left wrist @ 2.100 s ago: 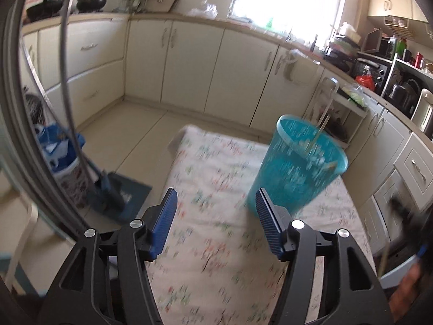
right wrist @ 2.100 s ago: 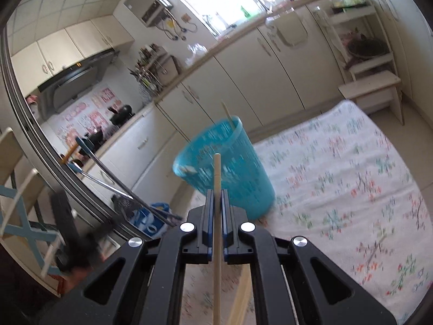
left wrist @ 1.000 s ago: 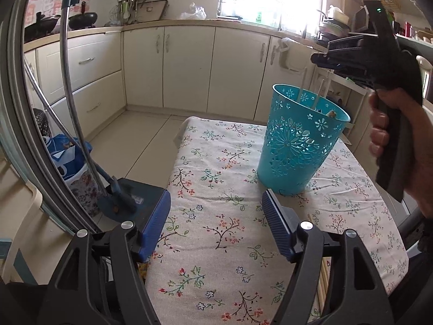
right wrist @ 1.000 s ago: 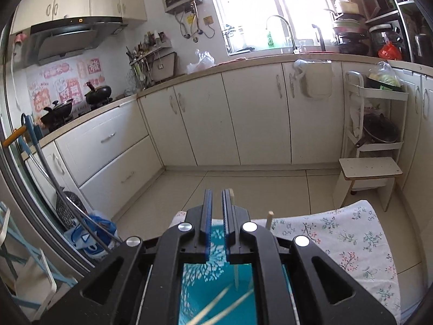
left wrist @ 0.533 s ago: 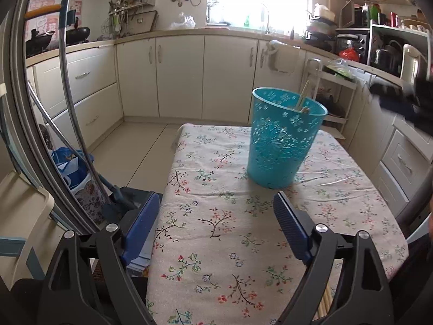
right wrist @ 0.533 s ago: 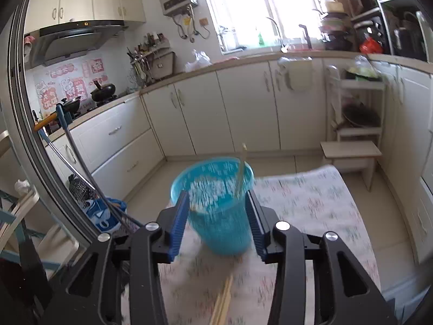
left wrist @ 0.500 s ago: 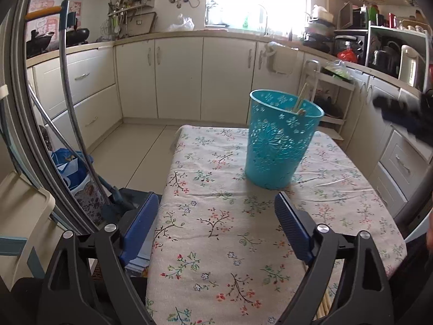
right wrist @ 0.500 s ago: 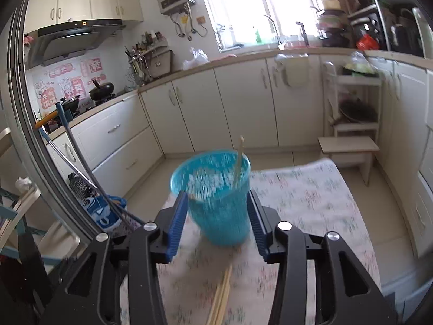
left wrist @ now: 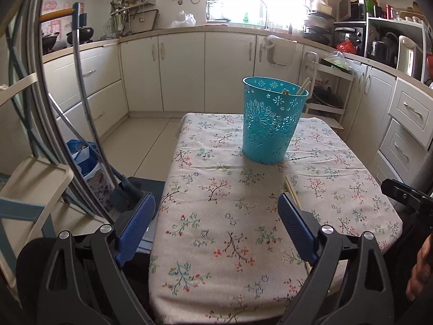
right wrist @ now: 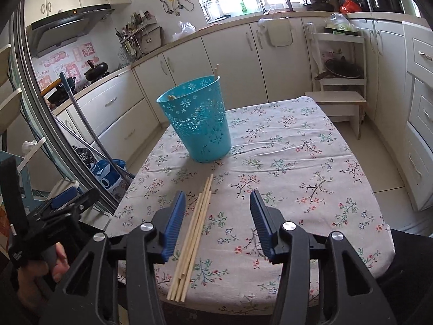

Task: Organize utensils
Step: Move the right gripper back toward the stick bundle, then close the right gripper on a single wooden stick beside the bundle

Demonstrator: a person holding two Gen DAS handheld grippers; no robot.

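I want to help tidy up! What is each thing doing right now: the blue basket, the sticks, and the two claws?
Teal basket: upright on the table, a few chopsticks leaning inside.
Loose chopsticks: lying flat in a bundle on the tablecloth, not yet in the basket.
Right claw: open, empty, above the loose chopsticks.
Left claw: wide open, empty.

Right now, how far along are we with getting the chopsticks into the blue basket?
Partly done. A few chopsticks already stand in the teal basket. Nothing is in hand: the right gripper is open above the table with its jaws empty, and the left gripper is open and empty too. Left to do: the bundle of chopsticks lying on the floral tablecloth must be picked up and dropped in.
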